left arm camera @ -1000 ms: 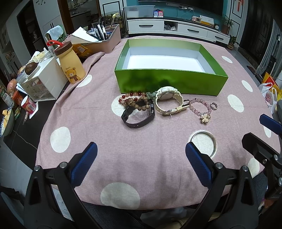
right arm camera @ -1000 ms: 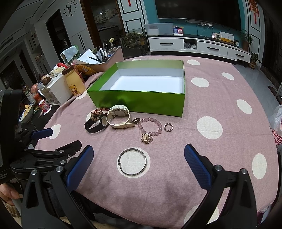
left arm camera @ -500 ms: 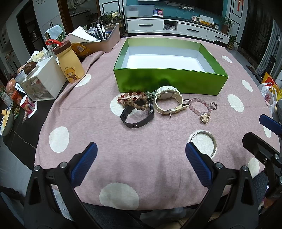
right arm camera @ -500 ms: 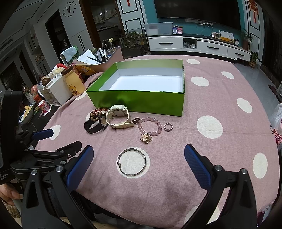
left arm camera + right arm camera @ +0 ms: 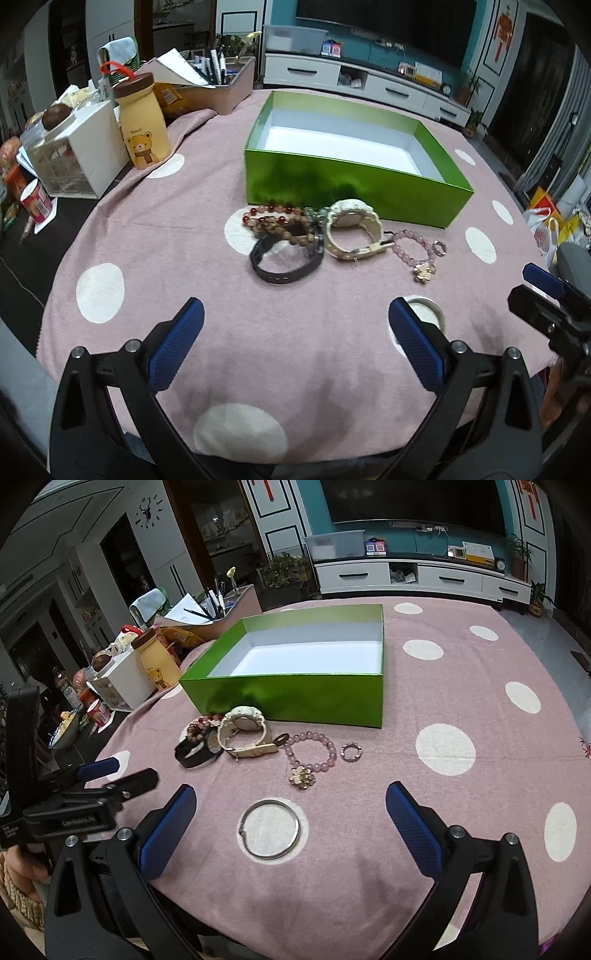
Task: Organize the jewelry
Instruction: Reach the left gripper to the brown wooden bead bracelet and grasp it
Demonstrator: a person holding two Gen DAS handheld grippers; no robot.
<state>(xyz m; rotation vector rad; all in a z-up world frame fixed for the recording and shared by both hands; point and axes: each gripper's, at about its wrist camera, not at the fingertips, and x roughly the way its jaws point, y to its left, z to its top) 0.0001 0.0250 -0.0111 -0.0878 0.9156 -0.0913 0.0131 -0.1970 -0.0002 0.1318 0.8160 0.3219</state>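
The jewelry, a silver bangle (image 5: pixel 268 829), pink bead bracelet (image 5: pixel 312 751), small ring (image 5: pixel 350 752), cream watch (image 5: pixel 243 731) and dark band (image 5: pixel 284 258), is being left lying on the tabletop (image 5: pixel 424 782) before the empty green box (image 5: pixel 295 698). Nothing is being gripped: the left claw (image 5: pixel 295 341) and right claw (image 5: pixel 291 821) are being held wide open. Judging by this, the first pick is being lined up; the bangle, nearest, calls for lowering and closing.

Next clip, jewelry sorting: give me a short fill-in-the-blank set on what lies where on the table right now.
1. The green box holds ____ pieces of jewelry.
2. The silver bangle lies on a ____ dot of the pink tablecloth.
3. The small ring lies beside the ____ bead bracelet.
4. The right gripper and the left gripper both have their jaws ____.

Missing words: no; white; pink; open
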